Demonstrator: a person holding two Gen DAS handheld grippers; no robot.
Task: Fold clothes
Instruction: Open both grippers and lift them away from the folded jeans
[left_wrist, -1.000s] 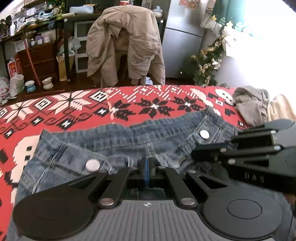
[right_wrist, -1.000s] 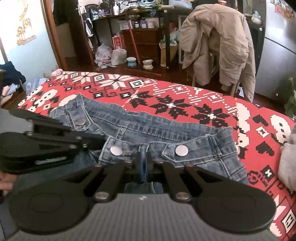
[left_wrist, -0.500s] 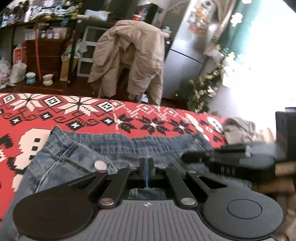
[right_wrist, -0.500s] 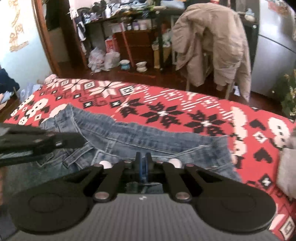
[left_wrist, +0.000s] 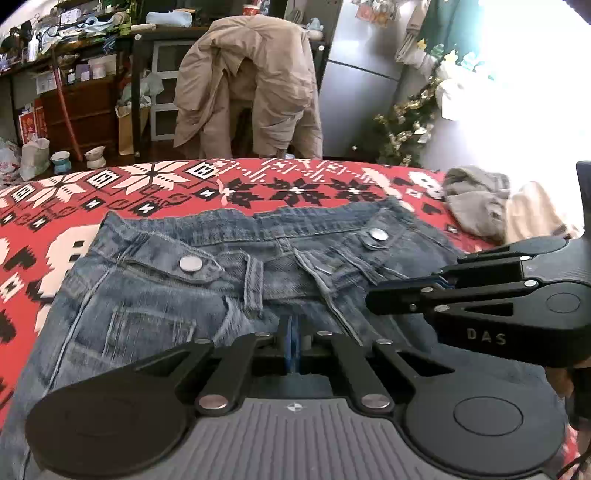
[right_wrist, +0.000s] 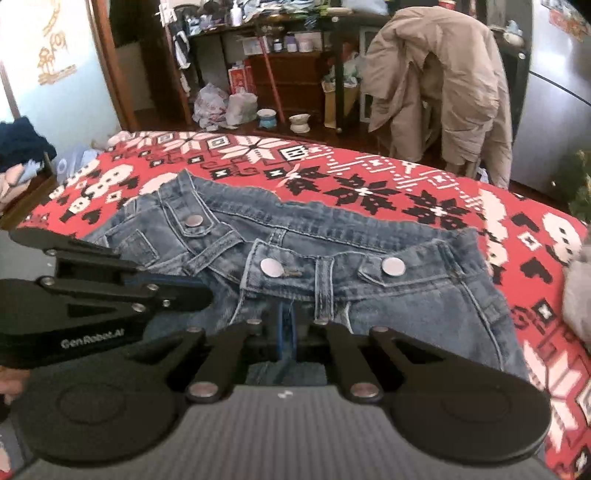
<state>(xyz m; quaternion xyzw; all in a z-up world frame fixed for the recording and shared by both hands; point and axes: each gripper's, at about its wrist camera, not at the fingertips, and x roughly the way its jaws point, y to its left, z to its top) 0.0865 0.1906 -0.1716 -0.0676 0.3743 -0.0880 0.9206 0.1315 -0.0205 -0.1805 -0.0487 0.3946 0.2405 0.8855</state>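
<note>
Left wrist view: blue denim jeans (left_wrist: 229, 291) lie waistband-up on the red patterned blanket (left_wrist: 74, 192), left gripper (left_wrist: 291, 328) pinched shut on denim | Right wrist view: right gripper (right_wrist: 285, 325) likewise clamped on the jeans (right_wrist: 369, 295) near their waistband.

A bed (left_wrist: 155, 192) is covered by a red blanket (right_wrist: 436, 192) patterned with white and black snowflake and skull-like motifs. A pair of blue jeans (left_wrist: 207, 295) is laid flat directly on the blanket, the waistband turned toward the far edge and its metal buttons exposed. Near the blanket's right edge, well apart from the jeans, a crumpled grey garment (left_wrist: 476, 199) is seen, and a cream-coloured cloth (left_wrist: 532, 218) is lying just beside it.
</note>
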